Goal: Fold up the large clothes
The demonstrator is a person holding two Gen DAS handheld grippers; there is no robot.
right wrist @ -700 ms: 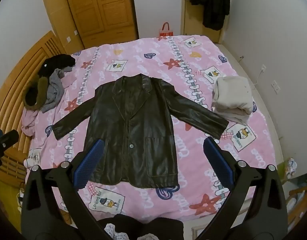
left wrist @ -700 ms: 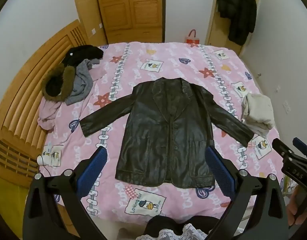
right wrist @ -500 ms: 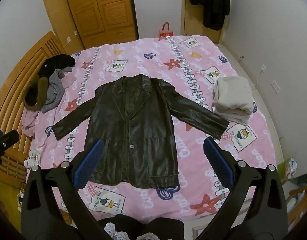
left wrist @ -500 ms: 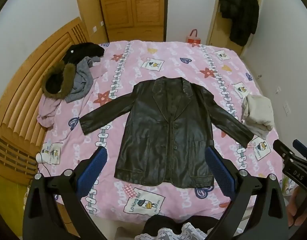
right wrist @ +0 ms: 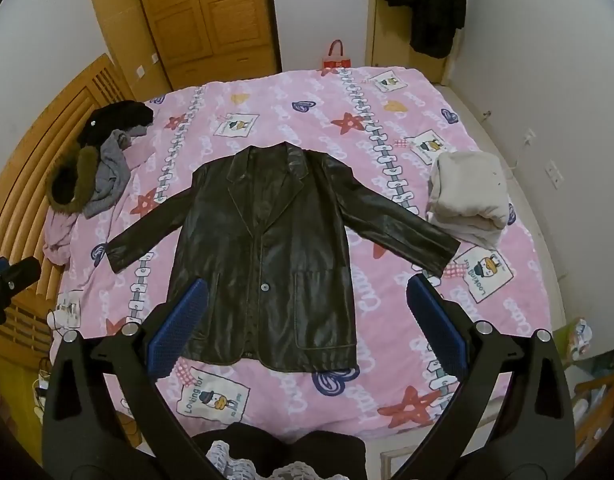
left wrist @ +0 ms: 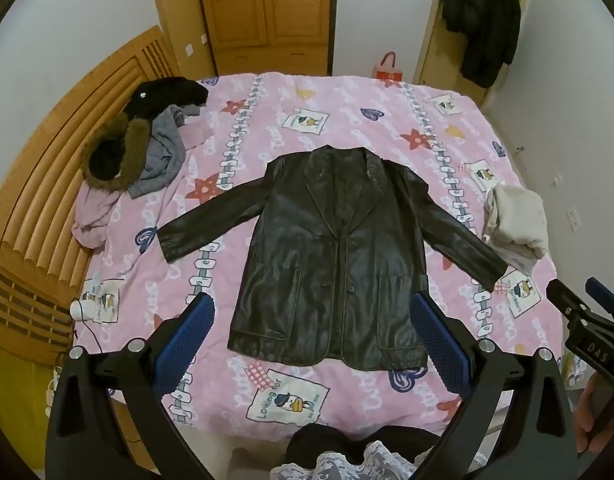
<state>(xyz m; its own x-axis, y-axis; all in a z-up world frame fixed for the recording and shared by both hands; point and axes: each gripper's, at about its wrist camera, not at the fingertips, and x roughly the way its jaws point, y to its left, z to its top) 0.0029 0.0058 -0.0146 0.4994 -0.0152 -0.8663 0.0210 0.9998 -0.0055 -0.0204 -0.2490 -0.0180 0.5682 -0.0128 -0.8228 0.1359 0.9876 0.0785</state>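
Note:
A dark brown leather jacket lies flat, front up, on the pink bed, both sleeves spread out to the sides; it also shows in the right wrist view. My left gripper is open and empty, held above the jacket's hem. My right gripper is open and empty, also above the hem. The right gripper shows at the right edge of the left wrist view. The left gripper shows at the left edge of the right wrist view.
A pile of dark, fur-trimmed and grey clothes lies at the bed's left by the wooden headboard. A folded cream garment sits at the bed's right edge. A black coat hangs on the wall. A wooden wardrobe stands behind.
Both grippers have drifted very slightly; the view of the bed has shifted a little. The jacket has not moved.

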